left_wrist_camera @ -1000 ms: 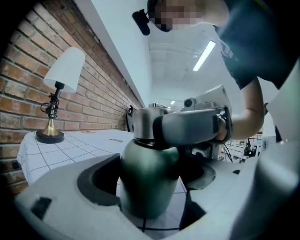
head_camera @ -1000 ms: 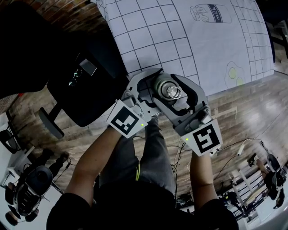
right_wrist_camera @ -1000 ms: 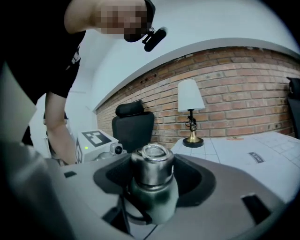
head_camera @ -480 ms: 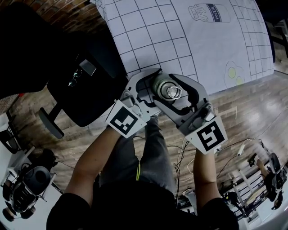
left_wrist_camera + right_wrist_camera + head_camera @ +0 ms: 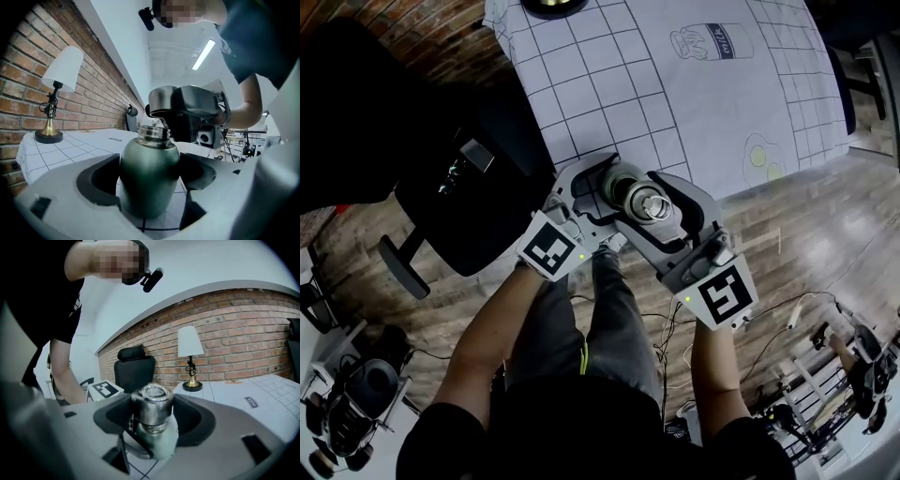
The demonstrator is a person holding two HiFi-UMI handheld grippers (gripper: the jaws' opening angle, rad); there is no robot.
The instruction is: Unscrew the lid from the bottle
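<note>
Bottle, dark green metal, stands upright between the jaws of the left gripper, which clamp its body from both sides. Directly above the bottle's threaded neck, the right gripper clasps the silver lid between its padded jaws. Whether the lid touches the neck is unclear. Beyond the bottle spreads a counter under a white checked cloth, with a lamp at its far end by a brick wall. A black chair stands to the bottle's left.
</note>
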